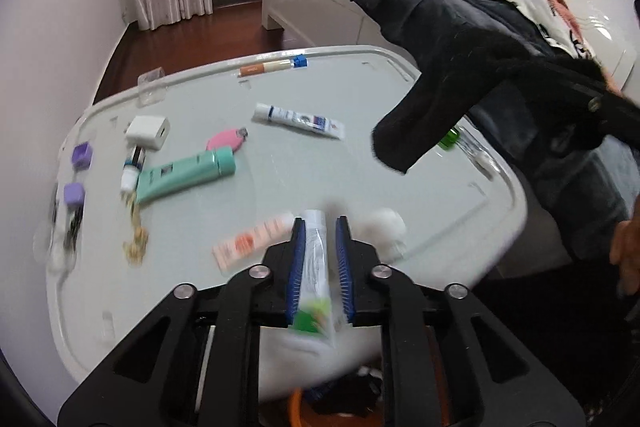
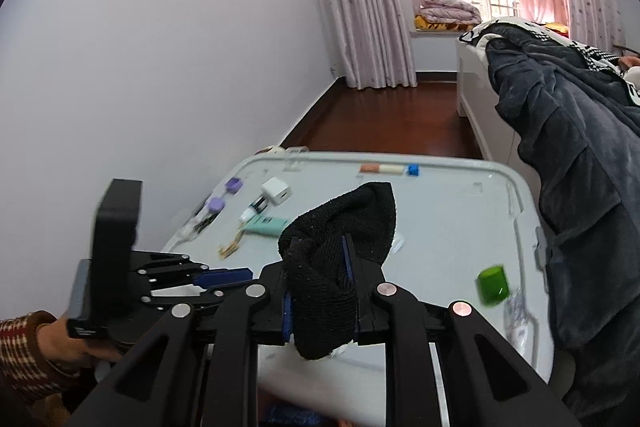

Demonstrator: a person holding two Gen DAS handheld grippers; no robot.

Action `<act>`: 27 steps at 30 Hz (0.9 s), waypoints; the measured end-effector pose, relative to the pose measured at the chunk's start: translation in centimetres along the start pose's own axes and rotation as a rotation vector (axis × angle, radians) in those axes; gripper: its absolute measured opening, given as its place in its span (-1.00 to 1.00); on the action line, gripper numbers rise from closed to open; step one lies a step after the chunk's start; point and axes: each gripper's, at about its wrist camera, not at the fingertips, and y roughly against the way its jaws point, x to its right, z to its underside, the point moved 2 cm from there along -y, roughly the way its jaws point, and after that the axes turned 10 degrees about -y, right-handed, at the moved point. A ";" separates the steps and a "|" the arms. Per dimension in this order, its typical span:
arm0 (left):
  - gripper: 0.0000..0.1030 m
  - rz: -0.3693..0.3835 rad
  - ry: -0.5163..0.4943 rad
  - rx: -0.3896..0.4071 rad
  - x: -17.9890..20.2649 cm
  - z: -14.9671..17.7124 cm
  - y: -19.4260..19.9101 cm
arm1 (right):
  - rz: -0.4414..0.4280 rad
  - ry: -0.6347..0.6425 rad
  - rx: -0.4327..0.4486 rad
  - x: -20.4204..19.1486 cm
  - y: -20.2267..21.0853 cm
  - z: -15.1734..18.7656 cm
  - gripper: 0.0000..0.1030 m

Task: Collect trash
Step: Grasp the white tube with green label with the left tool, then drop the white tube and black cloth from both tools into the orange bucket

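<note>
**Both grippers loaded over the grey lid**

Landmark: grey lid (image 1: 400, 99), big rounded tray-like top w/ raised rim.

Right gripper (image 2: 320, 267) clamped on a black sock (image 2: 340, 227), which hangs over the lid's middle. Left gripper (image 1: 320, 247) pinches a white tube w/ green print (image 1: 316, 267) above the lid's near edge.

Still on the lid: teal tube (image 1: 184, 175) left of centre, white-blue tube (image 1: 300, 119) toward the far side, orange-white packet (image 1: 252, 239) just beside the left gripper's tips.

Risks, as I judge:
- tube is slick & gripped lengthwise; could slide out on a fast swing.
- limp sock may drag the green cap (image 2: 492, 285) off the lid's right rim.

Room: lid centre open; dark clothing (image 2: 580, 187) crowds the right side, wall close on the left.
</note>
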 end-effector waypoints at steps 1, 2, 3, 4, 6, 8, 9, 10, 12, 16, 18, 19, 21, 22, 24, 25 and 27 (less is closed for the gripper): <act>-0.76 -0.003 0.009 0.002 0.1 0.8 0.3 | 0.000 0.000 -0.001 -0.2 0.2 0.6 -0.62; -0.76 -0.002 0.018 0.001 0.2 1.1 0.4 | 0.001 -0.005 -0.006 -0.3 0.3 1.1 -0.62; -0.76 0.001 0.029 -0.004 0.1 1.5 0.4 | 0.001 -0.016 -0.018 -0.3 0.4 1.7 -0.62; -0.76 0.010 0.042 -0.016 -0.1 1.9 0.1 | 0.005 -0.024 -0.025 -0.3 0.5 2.2 -0.62; -0.76 0.035 0.051 -0.054 -0.3 2.4 -0.8 | 0.011 -0.027 -0.028 -0.4 0.7 2.7 -0.62; -0.72 0.040 0.040 -0.073 -0.3 2.5 -1.8 | 0.013 -0.031 -0.024 -0.5 1.0 3.1 -0.62; -0.58 0.024 0.026 -0.085 -0.4 2.5 -2.3 | 0.014 -0.032 -0.023 -0.5 1.1 3.1 -0.62; -0.32 0.013 0.010 -0.092 -0.5 2.4 -3.0 | 0.016 -0.033 -0.021 -0.5 1.2 3.2 -0.62; -0.20 0.019 -0.011 -0.103 -0.7 2.2 -4.2 | 0.015 -0.035 -0.022 -0.6 1.3 3.3 -0.62; -0.09 0.066 -0.104 -0.153 -0.5 1.7 -6.8 | 0.016 -0.043 -0.021 -0.2 1.5 3.3 -0.61; -0.10 0.061 -0.156 -0.171 -0.2 1.7 -7.9 | 0.017 -0.049 -0.021 0.1 1.4 3.2 -0.61; -0.28 0.043 -0.165 -0.184 -0.3 1.8 -8.4 | 0.015 -0.053 -0.021 0.2 1.5 3.3 -0.61; -0.46 0.035 -0.141 -0.201 -0.8 2.2 -9.2 | 0.012 -0.058 -0.022 0.3 1.4 3.2 -0.61; -0.56 0.047 -0.111 -0.193 -1.0 2.3 -9.0 | 0.011 -0.057 -0.020 0.4 1.4 3.2 -0.61; -0.61 0.045 -0.080 -0.186 -1.0 2.6 -8.4 | 0.007 -0.057 -0.020 0.5 1.4 3.2 -0.61; -0.63 0.050 -0.066 -0.176 -0.9 2.8 -7.9 | 0.005 -0.059 -0.018 0.5 1.5 3.2 -0.60; -0.64 0.069 -0.040 -0.154 -0.7 3.2 -6.6 | 0.000 -0.063 -0.019 0.6 1.5 3.2 -0.61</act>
